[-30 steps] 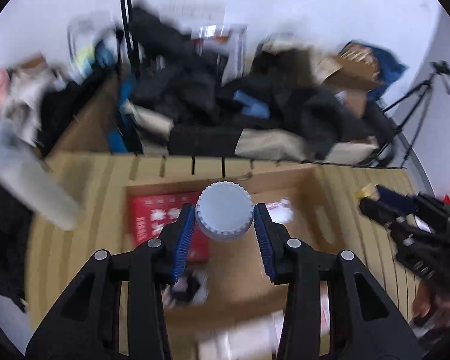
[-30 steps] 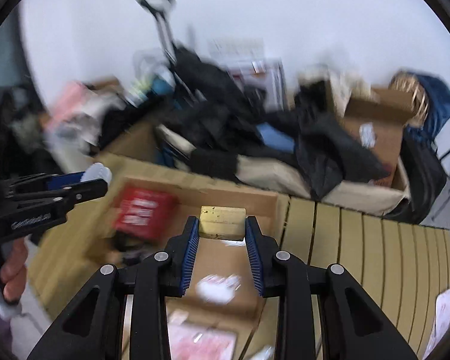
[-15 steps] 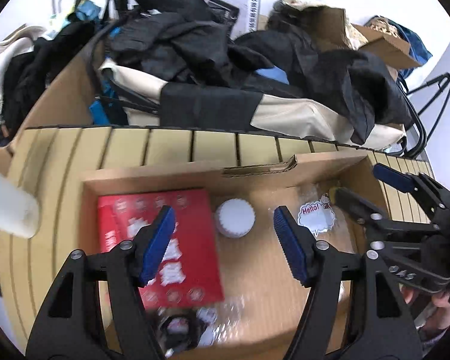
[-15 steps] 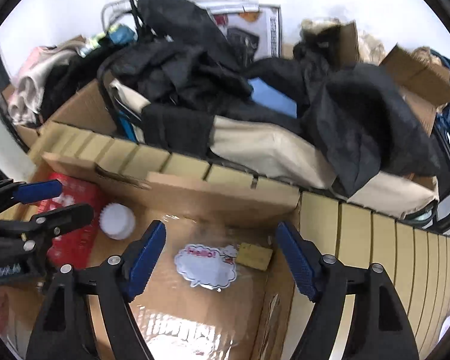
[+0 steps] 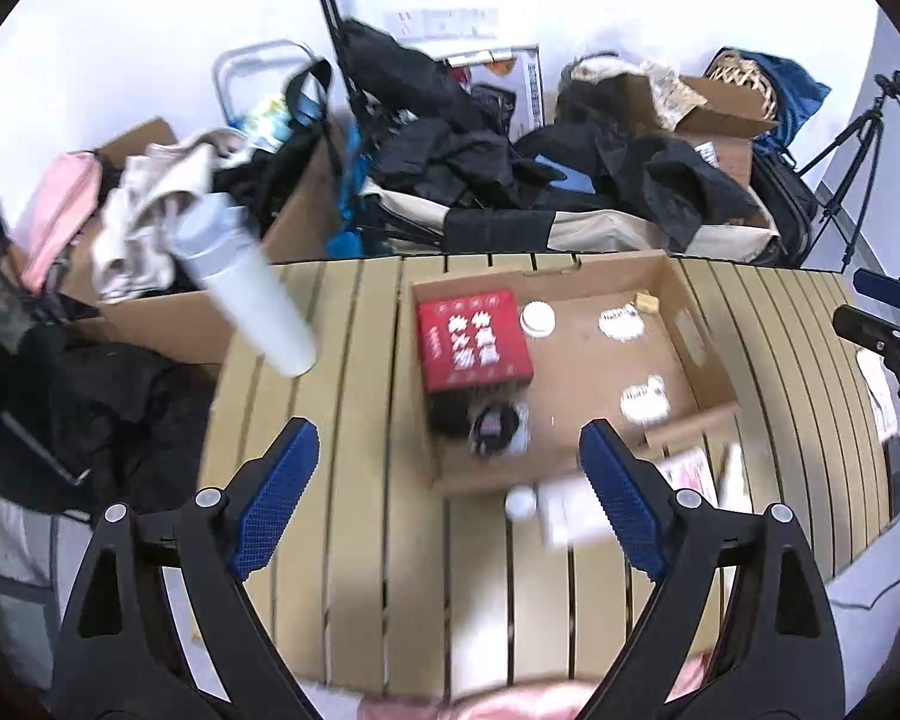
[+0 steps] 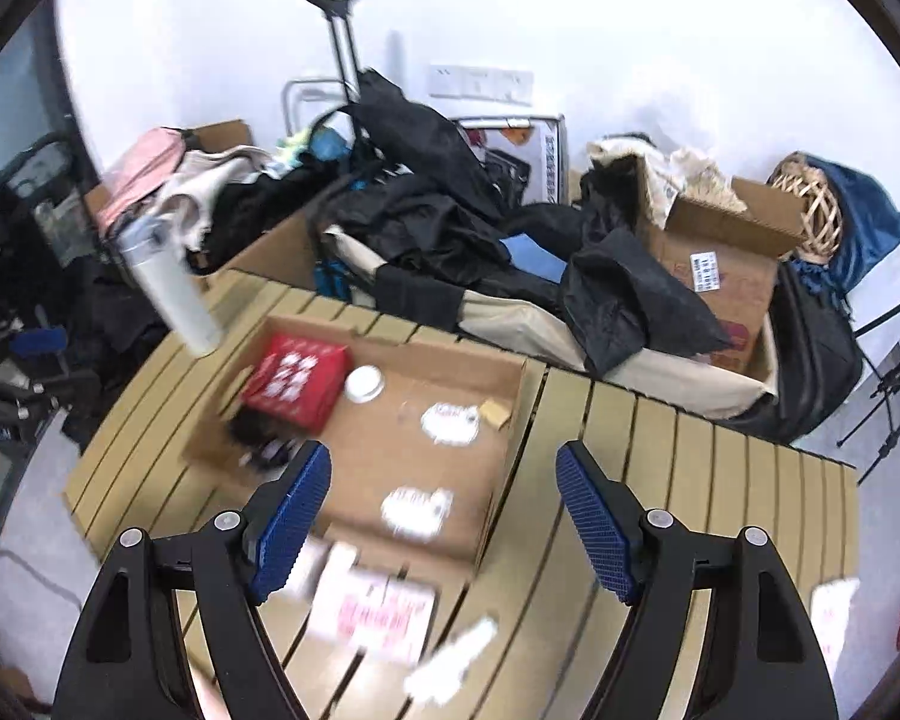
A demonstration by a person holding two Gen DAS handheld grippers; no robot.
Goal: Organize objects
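Both grippers have pulled back and up since a moment ago. Then they hung low over the cardboard box [image 5: 699,336], and now they sit high above the slatted table [image 5: 354,396]. The white jar [image 5: 537,319] and the small tan block [image 5: 647,300] that they let go of now lie in the box.

The left gripper [image 5: 450,495] is wide apart and holds nothing. The right gripper [image 6: 444,519] is also spread wide and holds nothing.

I think the next job is to pick up more loose things. A little white cap [image 5: 520,503] and some blurry packets [image 6: 369,606] lie on the table just near the box's near wall. It would be good to come down slowly, keep the fingers wide, and close on one thing only. The two grippers should stay apart so they do not bump.

Inside the box, a red box [image 5: 471,339] lies at the far left. The white jar stands just right of it. The tan block is in the far right corner, beside a white sticker [image 5: 619,321]. Another white sticker [image 5: 645,401] lies nearer. A dark bundle [image 5: 491,427] sits at the near left, too blurry to name.

A tall white bottle [image 5: 252,294] stands on the table, left of the box.
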